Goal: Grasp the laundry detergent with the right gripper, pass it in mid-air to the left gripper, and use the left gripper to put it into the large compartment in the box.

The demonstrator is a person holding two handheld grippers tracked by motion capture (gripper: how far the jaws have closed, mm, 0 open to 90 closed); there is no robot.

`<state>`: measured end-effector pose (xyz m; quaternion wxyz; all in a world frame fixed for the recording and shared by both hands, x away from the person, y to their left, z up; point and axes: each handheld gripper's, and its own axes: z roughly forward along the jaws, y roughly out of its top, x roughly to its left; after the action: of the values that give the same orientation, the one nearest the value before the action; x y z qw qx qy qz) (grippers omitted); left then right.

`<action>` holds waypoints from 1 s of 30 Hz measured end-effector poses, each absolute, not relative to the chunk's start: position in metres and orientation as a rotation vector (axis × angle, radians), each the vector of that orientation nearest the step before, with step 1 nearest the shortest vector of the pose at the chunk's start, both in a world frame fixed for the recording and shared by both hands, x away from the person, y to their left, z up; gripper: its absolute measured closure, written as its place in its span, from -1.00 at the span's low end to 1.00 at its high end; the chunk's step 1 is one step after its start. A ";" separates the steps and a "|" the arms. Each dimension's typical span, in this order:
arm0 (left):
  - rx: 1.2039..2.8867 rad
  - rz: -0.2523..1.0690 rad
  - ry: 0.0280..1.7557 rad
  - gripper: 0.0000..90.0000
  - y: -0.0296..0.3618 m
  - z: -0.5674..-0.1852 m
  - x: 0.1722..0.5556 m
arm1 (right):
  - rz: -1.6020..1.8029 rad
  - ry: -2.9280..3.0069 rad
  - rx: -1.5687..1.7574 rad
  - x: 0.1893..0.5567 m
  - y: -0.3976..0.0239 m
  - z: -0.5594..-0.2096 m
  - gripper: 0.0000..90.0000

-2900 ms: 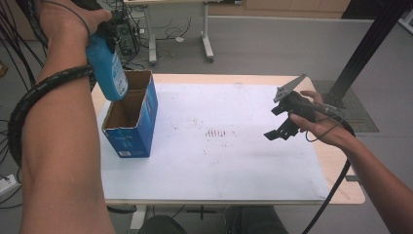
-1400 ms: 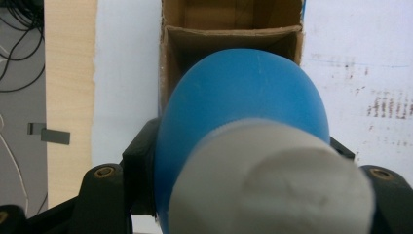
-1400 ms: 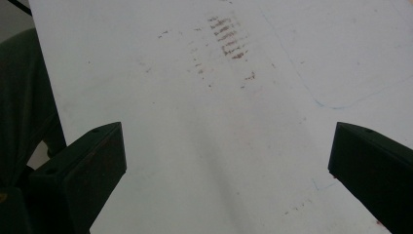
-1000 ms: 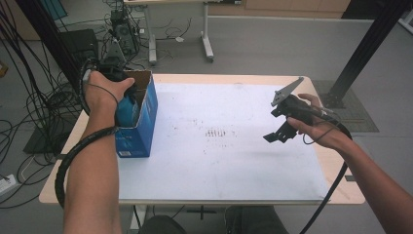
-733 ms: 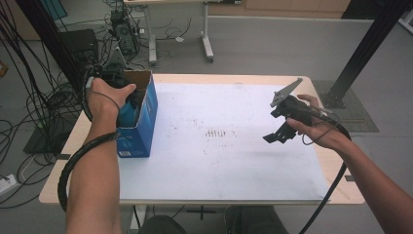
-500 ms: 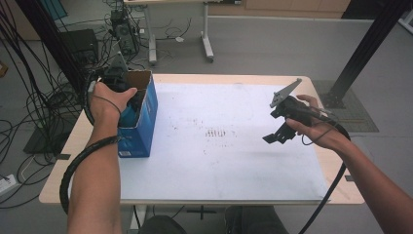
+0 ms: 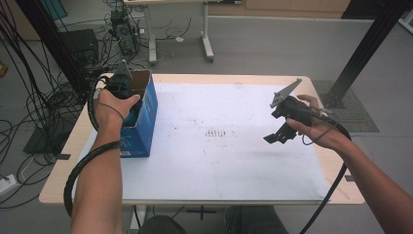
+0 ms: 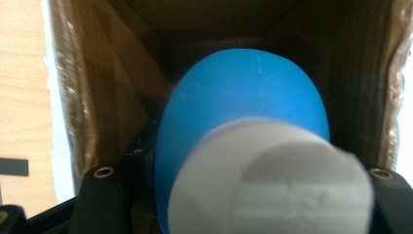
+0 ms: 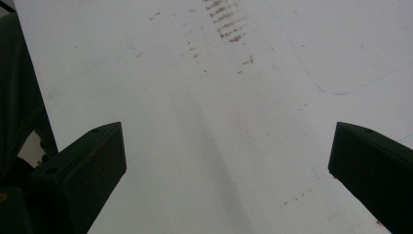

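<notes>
A blue open-topped cardboard box stands on the left of the white-covered table. My left gripper reaches down into it from above, shut on a blue bottle with a white cap. In the left gripper view the bottle hangs between the box's brown inner walls and hides the jaw tips. My right gripper hovers over the right side of the sheet. Its jaws stand wide apart, with nothing between them.
Brown scuff marks lie at the sheet's middle. Bare wood rims the table. On the floor behind are another table's legs, cables and equipment at the left, and a black post at the right.
My left hand has sunk with the blue bottle from above the box down into its opening. The right gripper has kept still.
</notes>
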<state>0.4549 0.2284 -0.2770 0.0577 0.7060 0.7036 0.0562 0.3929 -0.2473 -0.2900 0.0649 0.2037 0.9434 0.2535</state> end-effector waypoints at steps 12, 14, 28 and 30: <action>2.131 0.158 2.136 -0.19 0.230 -0.278 0.456 | 0.736 2.843 0.607 0.394 -0.247 -0.288 -0.99; 2.132 0.158 2.137 -0.19 0.230 -0.278 0.456 | 0.734 2.843 0.609 0.394 -0.246 -0.288 -0.99; 2.124 0.162 2.136 -0.19 0.229 -0.278 0.455 | 0.728 2.839 0.606 0.394 -0.248 -0.283 -0.99; 2.124 0.163 2.135 -0.19 0.229 -0.278 0.455 | 0.729 2.840 0.605 0.394 -0.248 -0.282 -0.99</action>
<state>0.4548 0.2291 -0.2781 0.0626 0.7028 0.7066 0.0539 0.3936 -0.2484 -0.2823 0.0738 0.2015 0.9460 0.2429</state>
